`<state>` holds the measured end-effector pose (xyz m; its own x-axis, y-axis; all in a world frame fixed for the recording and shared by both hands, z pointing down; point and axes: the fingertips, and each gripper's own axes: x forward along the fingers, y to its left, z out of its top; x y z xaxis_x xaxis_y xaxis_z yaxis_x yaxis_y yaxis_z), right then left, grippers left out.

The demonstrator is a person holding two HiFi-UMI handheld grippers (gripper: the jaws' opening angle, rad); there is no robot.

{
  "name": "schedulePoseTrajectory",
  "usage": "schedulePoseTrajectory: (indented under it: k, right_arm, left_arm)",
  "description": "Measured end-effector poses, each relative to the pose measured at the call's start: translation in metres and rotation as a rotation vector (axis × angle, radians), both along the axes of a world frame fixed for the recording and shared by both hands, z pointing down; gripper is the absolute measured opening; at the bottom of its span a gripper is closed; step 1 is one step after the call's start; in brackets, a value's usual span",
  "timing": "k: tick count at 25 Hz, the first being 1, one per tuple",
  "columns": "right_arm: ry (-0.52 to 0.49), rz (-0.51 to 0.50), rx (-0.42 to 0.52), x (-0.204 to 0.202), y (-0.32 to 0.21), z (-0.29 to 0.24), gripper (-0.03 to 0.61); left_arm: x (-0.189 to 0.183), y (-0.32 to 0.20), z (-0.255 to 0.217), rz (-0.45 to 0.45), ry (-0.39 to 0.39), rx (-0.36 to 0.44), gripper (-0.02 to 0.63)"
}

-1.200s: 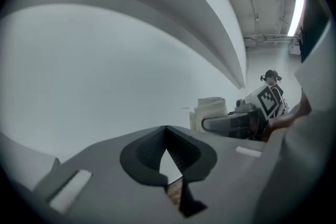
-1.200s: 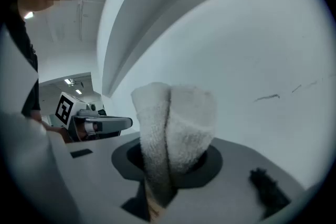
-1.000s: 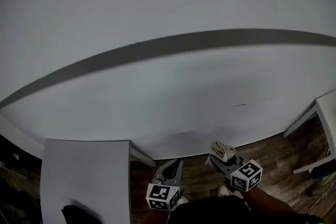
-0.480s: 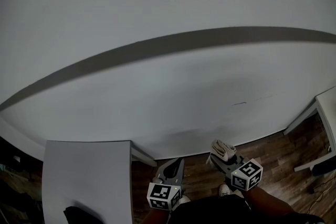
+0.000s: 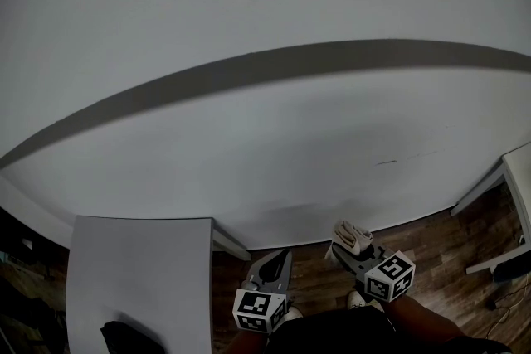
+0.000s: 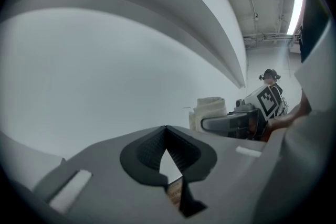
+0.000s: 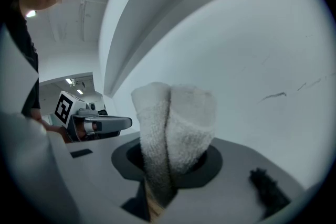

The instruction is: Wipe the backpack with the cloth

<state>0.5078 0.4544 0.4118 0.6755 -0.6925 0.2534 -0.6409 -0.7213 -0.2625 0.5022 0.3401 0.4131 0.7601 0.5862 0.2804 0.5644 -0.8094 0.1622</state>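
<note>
Head view: against the picture from a second ago, the white table at lower left reaches a little further right, and the dark band across the pale wall sits slightly higher. The two grippers lie almost where they did, low in the middle of the picture.

A dark shape sits on the table's near edge, cut off by the bottom of the picture. It may be the backpack, but too little shows to be sure. It is well apart from both grippers. Wooden floor runs below the wall, and the corner of a second white table enters at the right edge. Nothing stands between the grippers and the wall.

The left gripper points up and forward toward the wall, its marker cube nearest the person. In the left gripper view its jaws are closed, tips meeting, with nothing held.

The right gripper lies just beside it, angled up and to the left, with its own marker cube behind. It is clamped on the cloth. In the right gripper view the folded, pale towelling cloth stands upright out of the jaws, in front of the bare wall.
</note>
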Motion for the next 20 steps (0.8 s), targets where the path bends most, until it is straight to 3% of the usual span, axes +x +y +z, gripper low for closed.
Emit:
schedulePoseTrajectory:
  k: [20]
  right_arm:
    - [0.009,-0.119,0.004,-0.025,-0.102,0.006,0.101]
  left_arm:
    - [-0.035,-0.093,0.009,-0.113,-0.009,-0.003,0.006]
